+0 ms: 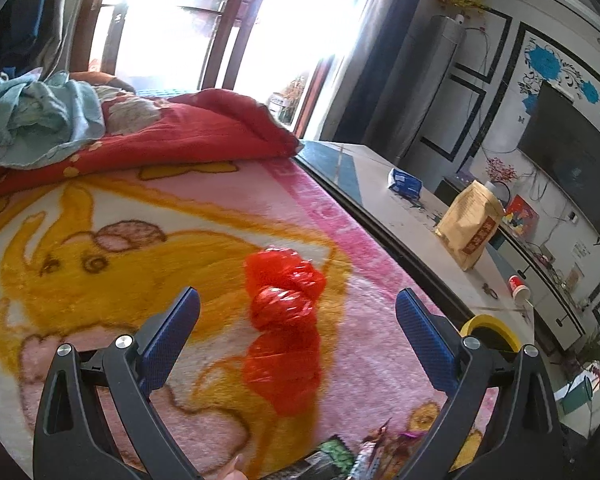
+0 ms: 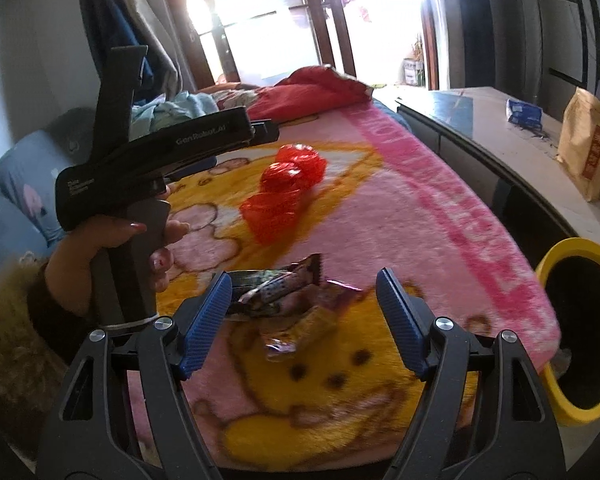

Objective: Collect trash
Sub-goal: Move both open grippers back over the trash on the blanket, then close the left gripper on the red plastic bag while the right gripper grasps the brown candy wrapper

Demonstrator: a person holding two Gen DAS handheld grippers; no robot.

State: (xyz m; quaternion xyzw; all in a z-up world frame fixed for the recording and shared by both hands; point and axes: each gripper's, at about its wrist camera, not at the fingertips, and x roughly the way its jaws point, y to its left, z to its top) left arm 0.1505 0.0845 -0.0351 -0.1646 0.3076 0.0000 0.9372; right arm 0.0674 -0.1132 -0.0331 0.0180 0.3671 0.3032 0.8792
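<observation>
A crumpled red plastic bag (image 1: 286, 320) (image 2: 284, 188) lies on the pink and yellow cartoon blanket (image 1: 100, 272) (image 2: 400, 208). My left gripper (image 1: 298, 312) hovers over it, open, with the bag between and beyond its blue pads, not touching. In the right wrist view a hand holds that left gripper (image 2: 260, 132) from the left. Several snack wrappers (image 2: 288, 284) (image 1: 360, 456) lie nearer on the blanket. My right gripper (image 2: 302, 284) stands open around them, its pads apart from them.
A yellow-rimmed bin (image 2: 576, 252) (image 1: 488, 326) stands beside the bed's right edge. Beyond it a low table (image 1: 380, 176) (image 2: 500, 120) carries a brown paper bag (image 1: 470, 224) (image 2: 586, 148), a blue packet (image 1: 404, 182) and a red cup (image 1: 518, 284). Red quilt (image 1: 188, 128) and clothes pile at the far end.
</observation>
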